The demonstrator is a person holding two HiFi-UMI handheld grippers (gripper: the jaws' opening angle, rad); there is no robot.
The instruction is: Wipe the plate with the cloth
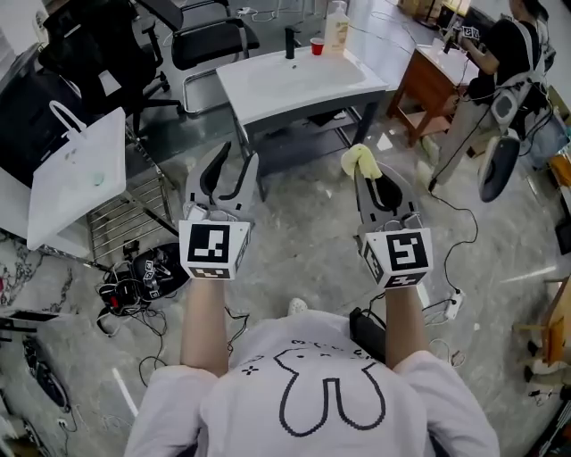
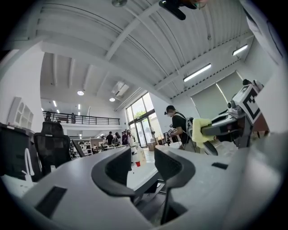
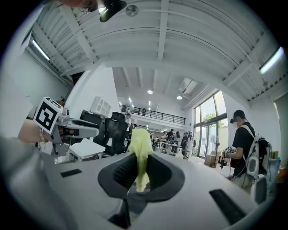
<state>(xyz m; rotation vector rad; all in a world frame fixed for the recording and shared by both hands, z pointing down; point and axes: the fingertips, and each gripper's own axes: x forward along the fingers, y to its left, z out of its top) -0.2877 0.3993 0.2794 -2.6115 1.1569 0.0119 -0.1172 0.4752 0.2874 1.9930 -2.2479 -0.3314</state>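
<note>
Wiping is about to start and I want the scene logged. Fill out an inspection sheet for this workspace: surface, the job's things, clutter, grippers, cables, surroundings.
Surface: white table stands ahead, not under the grippers.
Job's things: yellow cloth is in hand; plate: nothing seen.
Clutter: red cup and bottle at the table's far edge.
Grippers: left gripper has its jaws apart with nothing between them; right gripper is shut on the cloth. Both are held over the floor.
Cables: tangle of cables on the floor at left; power strip on the floor at right.
Surroundings: office chair, white bag, a person at a wooden desk.
</note>
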